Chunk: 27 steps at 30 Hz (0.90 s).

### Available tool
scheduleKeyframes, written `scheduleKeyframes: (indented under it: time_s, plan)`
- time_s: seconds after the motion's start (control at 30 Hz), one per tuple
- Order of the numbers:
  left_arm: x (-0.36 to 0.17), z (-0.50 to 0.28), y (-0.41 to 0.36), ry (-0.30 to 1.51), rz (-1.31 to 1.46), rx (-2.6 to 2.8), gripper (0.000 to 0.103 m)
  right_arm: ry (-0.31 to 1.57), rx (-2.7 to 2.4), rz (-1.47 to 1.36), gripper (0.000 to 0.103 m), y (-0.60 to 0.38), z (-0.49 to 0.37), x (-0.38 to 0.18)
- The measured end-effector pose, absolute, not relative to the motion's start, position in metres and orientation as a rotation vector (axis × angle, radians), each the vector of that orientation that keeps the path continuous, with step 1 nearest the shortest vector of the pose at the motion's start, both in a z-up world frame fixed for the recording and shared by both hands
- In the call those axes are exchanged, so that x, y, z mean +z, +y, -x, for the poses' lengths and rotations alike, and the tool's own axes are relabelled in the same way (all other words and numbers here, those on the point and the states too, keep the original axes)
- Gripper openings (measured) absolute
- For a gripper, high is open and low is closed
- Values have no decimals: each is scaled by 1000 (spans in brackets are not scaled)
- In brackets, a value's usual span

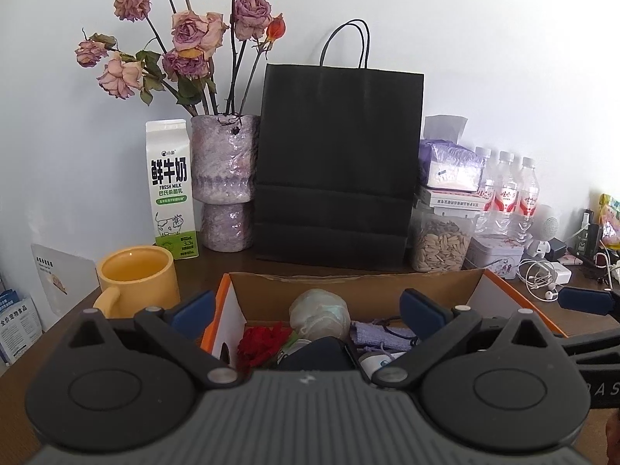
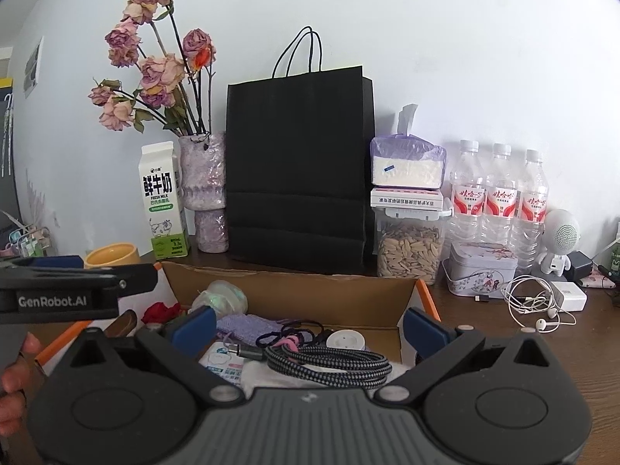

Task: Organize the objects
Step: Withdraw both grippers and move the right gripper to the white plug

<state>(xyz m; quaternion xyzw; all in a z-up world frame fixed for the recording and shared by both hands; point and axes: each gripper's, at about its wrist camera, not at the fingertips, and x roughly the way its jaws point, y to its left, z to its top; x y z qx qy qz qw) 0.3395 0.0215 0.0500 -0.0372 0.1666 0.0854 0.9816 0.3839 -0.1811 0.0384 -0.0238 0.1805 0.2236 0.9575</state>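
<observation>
An open cardboard box [image 1: 348, 285] with orange edges sits on the dark table in front of both grippers. In the left wrist view it holds a red fabric rose [image 1: 261, 343], a pale wrapped ball [image 1: 319, 316] and a purple knitted pouch [image 1: 378, 335]. The right wrist view shows the box [image 2: 294, 290] with a braided cable coil [image 2: 329, 362], a round white gadget [image 2: 345, 339], the purple pouch [image 2: 248, 327] and a white packet [image 2: 223, 364]. My left gripper [image 1: 308, 312] hangs open over the box, nothing between its blue pads. My right gripper [image 2: 310, 327] is open above the cable.
At the back stand a black paper bag [image 1: 337, 162], a vase of dried roses [image 1: 224, 178], a milk carton [image 1: 172, 190], a seed jar [image 2: 409, 250], three water bottles [image 2: 500, 197] and a tin [image 2: 482, 273]. A yellow mug [image 1: 135, 277] is left; white earphones [image 2: 538, 310] lie right.
</observation>
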Motion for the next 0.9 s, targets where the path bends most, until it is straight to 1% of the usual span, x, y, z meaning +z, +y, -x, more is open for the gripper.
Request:
scheduleKeyframes:
  time_s: [0.13, 0.4, 0.6, 0.9]
  plan:
    - [49, -321, 20, 296, 71, 161, 103, 339, 453, 54, 103, -188, -368, 40]
    - [39, -279, 17, 301, 54, 168, 103, 313, 442, 68, 103, -202, -322, 33]
    - [26, -251, 25, 334, 63, 200, 103, 349, 450, 67, 103, -211, -291, 22]
    - [4, -224, 39, 446, 71, 221, 103, 460, 442, 90, 103, -213, -268, -3]
